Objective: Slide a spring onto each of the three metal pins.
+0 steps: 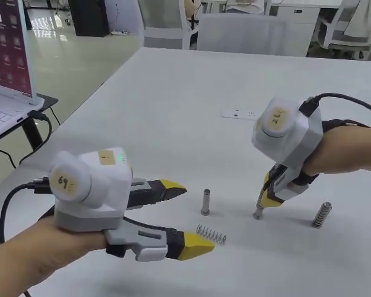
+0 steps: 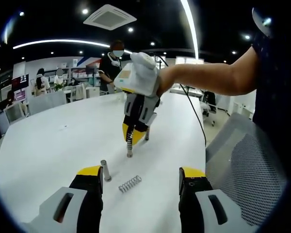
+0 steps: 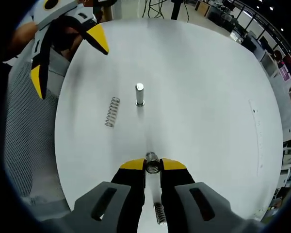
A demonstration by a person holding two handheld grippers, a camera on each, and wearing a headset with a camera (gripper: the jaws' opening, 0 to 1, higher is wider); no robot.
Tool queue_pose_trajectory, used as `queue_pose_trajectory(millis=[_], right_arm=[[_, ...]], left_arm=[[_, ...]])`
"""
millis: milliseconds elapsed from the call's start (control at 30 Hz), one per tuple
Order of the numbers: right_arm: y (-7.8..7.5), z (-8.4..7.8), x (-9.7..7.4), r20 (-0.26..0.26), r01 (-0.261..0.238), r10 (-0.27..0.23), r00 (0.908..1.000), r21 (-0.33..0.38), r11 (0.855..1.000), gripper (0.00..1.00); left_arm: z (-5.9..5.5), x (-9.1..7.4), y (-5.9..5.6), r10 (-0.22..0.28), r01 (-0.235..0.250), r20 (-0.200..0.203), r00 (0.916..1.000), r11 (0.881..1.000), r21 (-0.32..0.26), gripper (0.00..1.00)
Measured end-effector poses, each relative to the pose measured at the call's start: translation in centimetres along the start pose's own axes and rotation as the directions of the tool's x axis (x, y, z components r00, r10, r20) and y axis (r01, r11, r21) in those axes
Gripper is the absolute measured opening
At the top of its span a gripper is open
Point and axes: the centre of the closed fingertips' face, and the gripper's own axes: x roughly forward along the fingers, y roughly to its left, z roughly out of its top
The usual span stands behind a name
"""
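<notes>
On the white table [image 1: 173, 105] a bare metal pin [image 1: 205, 202] stands upright, with a loose spring [image 1: 211, 234] lying just in front of it. My left gripper [image 1: 188, 215] is open, its yellow tips on either side of that pin and spring, touching neither. My right gripper [image 1: 264, 199] points down, shut on a spring [image 3: 152, 161] that sits over a second pin [image 1: 258, 214]. Further right a third pin [image 1: 322, 214] wears a spring. From the left gripper view [image 2: 141, 172], the bare pin [image 2: 105, 170] and the loose spring [image 2: 130, 183] lie between the jaws.
A laptop [image 1: 6, 55] stands on a side stand at the left, with a cable hanging from it. A small white strip [image 1: 239, 114] lies further back on the table. Chairs [image 1: 253, 31] line the far edge. People stand in the background of the left gripper view.
</notes>
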Motion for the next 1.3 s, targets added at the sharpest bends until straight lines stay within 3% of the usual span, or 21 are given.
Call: queue_pose_trajectory(millis=[700, 1300], right_arm=[[-0.1, -1.0, 2.3, -0.012, -0.018, 0.018, 0.9998, 0.025, 1.000, 0.09], [-0.1, -0.9, 2.1, 0.001, -0.012, 0.012, 0.9999, 0.030, 0.999, 0.16]], left_arm=[[-0.3, 0.0, 0.1, 0.003, -0.003, -0.006, 1.0000, 1.000, -0.003, 0.58], [-0.3, 0.0, 0.1, 0.003, -0.003, -0.007, 1.0000, 1.000, -0.003, 0.58]])
